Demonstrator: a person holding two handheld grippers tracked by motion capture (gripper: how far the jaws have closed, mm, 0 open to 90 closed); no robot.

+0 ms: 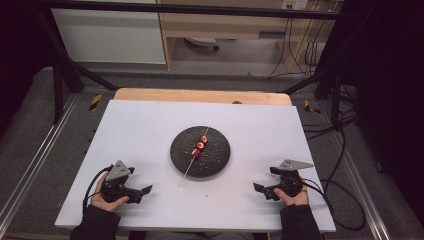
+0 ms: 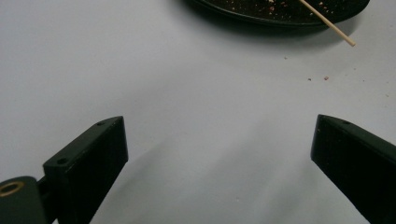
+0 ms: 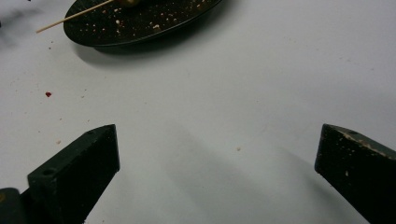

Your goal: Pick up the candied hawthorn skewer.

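High view: thin wooden skewer with red chunks lies across round speckled black plate on matte white table. My left gripper and right gripper both spread wide, pinching nothing.

- white counter in front of me, matte top, pale wood edge showing along its far side
- small crumbs and one red speck scattered on the white surface
- small dark spot at the far edge of the white sheet
- black frame bars overhead and angled struts either side
- yellow-black hazard tape patches at both far corners, floor level
- grey carpet floor around my counter, metal rails running along it
- white cabinet panel and light wood shelf unit behind
- black cables hanging at back right, more looped on the floor
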